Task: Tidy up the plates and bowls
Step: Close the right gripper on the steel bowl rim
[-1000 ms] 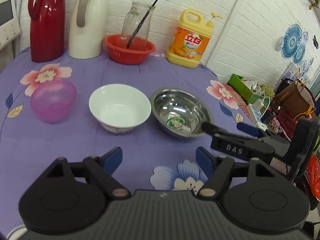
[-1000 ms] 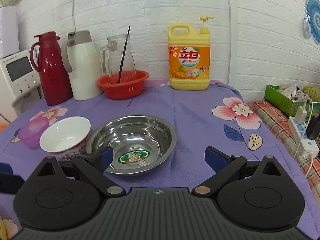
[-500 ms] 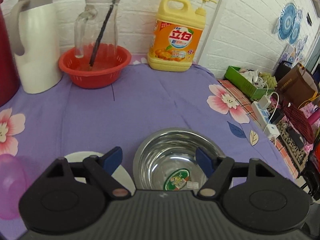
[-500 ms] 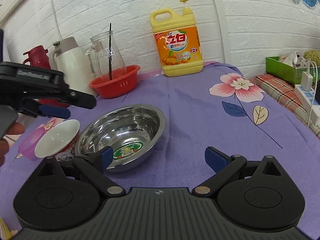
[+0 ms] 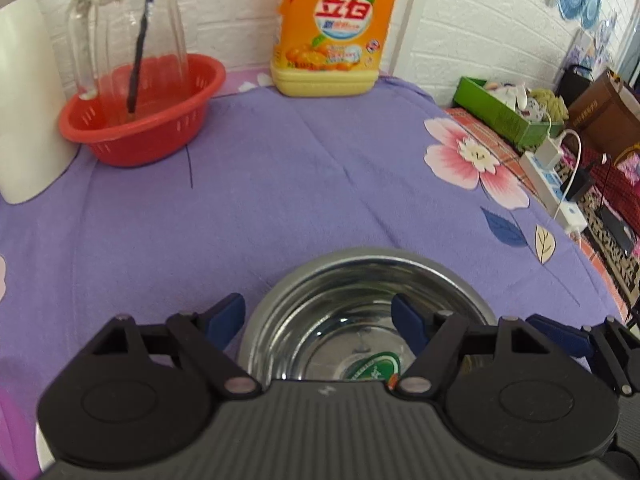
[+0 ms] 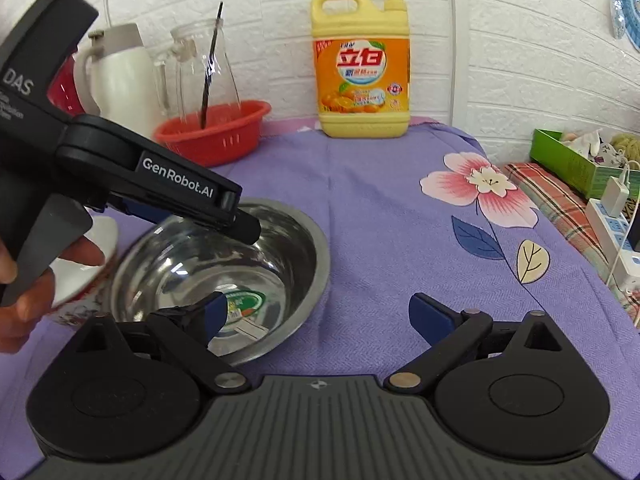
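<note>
A steel bowl [image 5: 360,320] with a green sticker inside stands on the purple flowered cloth; it also shows in the right wrist view [image 6: 224,264]. My left gripper [image 5: 320,316] is open and straddles the bowl's left rim, one finger outside and one over the inside. In the right wrist view the left gripper's body [image 6: 120,168] reaches over the bowl from the left. My right gripper [image 6: 316,316] is open and straddles the bowl's near right rim. A white bowl [image 6: 86,264] sits left of the steel bowl, mostly hidden by the hand.
At the back stand a red basket [image 5: 140,112] holding a glass jug [image 5: 128,28], a yellow detergent bottle [image 5: 332,28] and a white thermos [image 6: 116,72]. A power strip [image 5: 556,184] and a green box [image 5: 504,112] lie beyond the right table edge.
My left gripper has moved forward and right, from above the white bowl to the steel bowl's left rim. My right gripper has come closer to the steel bowl's right rim.
</note>
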`<action>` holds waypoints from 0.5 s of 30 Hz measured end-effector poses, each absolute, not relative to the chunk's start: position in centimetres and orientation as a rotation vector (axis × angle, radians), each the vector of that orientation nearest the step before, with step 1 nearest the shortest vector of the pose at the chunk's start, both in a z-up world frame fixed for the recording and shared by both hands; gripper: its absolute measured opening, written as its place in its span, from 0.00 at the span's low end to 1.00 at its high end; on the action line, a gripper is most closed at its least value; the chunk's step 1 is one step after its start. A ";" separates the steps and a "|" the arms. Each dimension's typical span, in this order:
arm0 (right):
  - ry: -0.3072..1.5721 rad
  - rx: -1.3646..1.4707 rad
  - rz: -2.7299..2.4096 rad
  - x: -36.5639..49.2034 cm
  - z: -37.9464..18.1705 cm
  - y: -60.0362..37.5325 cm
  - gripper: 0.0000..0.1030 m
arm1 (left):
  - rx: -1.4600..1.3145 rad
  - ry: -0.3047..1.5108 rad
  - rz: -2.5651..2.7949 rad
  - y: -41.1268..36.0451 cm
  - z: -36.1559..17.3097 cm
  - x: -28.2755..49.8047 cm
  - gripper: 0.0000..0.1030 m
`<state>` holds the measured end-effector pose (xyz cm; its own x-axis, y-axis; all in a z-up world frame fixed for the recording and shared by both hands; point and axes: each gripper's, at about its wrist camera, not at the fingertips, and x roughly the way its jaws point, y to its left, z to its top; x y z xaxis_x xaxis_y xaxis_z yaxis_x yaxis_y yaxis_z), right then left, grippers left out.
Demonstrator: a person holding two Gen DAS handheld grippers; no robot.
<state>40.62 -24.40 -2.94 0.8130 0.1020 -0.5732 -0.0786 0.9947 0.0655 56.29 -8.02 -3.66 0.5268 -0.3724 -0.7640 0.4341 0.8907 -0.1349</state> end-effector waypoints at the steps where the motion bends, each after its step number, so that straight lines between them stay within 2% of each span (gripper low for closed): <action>1: 0.626 0.030 0.095 40.7 -3.1 -24.3 1.00 | 0.092 0.898 -0.482 -8.4 -3.8 56.3 0.72; 15: 0.656 0.105 0.158 38.3 -2.7 -25.2 1.00 | 0.191 0.952 -0.612 -11.1 -4.6 53.8 0.72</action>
